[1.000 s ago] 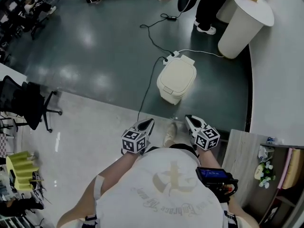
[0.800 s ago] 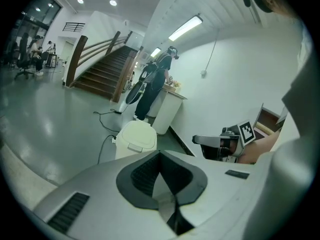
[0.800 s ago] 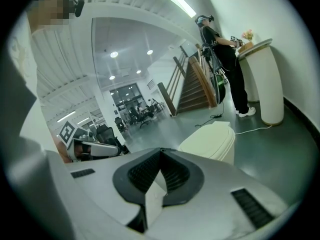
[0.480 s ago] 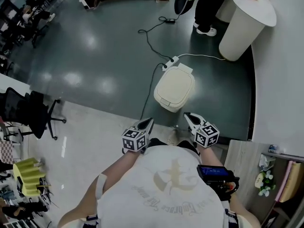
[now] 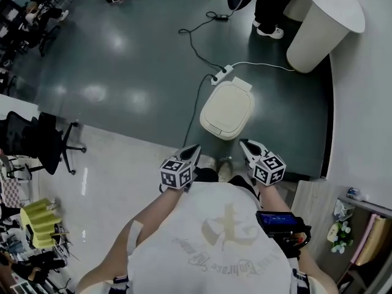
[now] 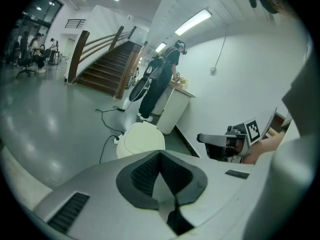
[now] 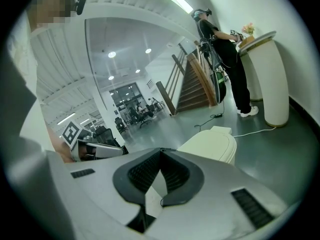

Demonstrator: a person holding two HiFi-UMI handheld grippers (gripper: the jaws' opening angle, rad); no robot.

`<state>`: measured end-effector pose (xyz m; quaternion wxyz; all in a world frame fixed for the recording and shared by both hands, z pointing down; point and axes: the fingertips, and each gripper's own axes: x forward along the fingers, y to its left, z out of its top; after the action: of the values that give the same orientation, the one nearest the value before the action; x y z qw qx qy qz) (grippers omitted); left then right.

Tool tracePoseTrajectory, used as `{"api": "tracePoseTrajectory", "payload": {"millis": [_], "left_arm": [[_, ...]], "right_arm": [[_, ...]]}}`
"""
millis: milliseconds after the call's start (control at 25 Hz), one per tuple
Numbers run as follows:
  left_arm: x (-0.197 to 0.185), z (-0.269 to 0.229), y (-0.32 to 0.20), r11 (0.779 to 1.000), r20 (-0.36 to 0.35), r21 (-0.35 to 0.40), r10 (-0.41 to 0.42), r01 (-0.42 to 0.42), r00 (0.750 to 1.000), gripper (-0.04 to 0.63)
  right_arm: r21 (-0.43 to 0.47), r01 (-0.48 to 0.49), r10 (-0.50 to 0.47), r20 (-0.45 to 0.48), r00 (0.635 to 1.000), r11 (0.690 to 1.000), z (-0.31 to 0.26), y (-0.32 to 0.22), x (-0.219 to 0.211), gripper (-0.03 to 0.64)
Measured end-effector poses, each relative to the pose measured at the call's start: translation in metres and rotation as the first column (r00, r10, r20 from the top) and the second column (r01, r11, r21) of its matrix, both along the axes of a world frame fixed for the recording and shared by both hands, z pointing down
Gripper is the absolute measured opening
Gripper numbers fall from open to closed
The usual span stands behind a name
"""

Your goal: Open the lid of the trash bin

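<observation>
Trash bin (image 5: 228, 109) standing with lid shut, contents hidden, long axis running away from grippers, hinge end far. Left gripper (image 5: 195, 148) and right gripper (image 5: 243, 144) hovering near it, jaws together, gripping nothing.

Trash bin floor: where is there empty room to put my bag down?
Wide and bare: the dark green floor left of the cream plastic trash bin, past the black cable. Crowded: behind the bin, where a white power strip lies.

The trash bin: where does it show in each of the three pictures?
Head view: the trash bin sits just above and right of centre.
Left gripper view: it is left of centre, just beyond the jaws.
Right gripper view: it is right of centre, beyond the jaws.
Shared landmark: the white counter behind it.
</observation>
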<state>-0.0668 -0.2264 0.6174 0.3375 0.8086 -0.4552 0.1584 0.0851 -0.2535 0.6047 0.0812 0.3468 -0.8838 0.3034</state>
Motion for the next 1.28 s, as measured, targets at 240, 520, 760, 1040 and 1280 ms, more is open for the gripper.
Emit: {"api": "tracePoseTrajectory", "payload": {"millis": [240,520,760,1040,1280], "left_arm": [[-0.001,0.002,-0.023,0.999,-0.016,-0.022,0.029,-0.029,0.999,0.011],[0.007,0.007,-0.051,0.993,-0.021,-0.019,0.112,-0.112,0.993,0.011],[0.005,0.023,-0.064,0.988,-0.022,-0.046,0.148,-0.149,0.989,0.011],[0.005,0.057,-0.076,0.974,0.038,-0.114,0.203,-0.197,0.979,0.011],[0.011,0.094,-0.078,0.948,0.051,-0.179,0.275,-0.262,0.960,0.011]], "right_arm": [[-0.011,-0.016,0.016,-0.008,1.000,1.000,-0.004,-0.012,-0.009,0.005],[-0.019,-0.060,0.059,-0.038,0.998,0.998,0.001,-0.032,-0.009,0.005],[-0.027,-0.073,0.071,-0.061,0.996,0.997,0.007,-0.039,-0.014,0.005],[-0.050,-0.098,0.093,-0.087,0.992,0.994,0.017,-0.045,-0.019,0.005],[-0.094,-0.149,0.139,-0.106,0.985,0.984,0.038,-0.042,-0.016,0.005]]}}
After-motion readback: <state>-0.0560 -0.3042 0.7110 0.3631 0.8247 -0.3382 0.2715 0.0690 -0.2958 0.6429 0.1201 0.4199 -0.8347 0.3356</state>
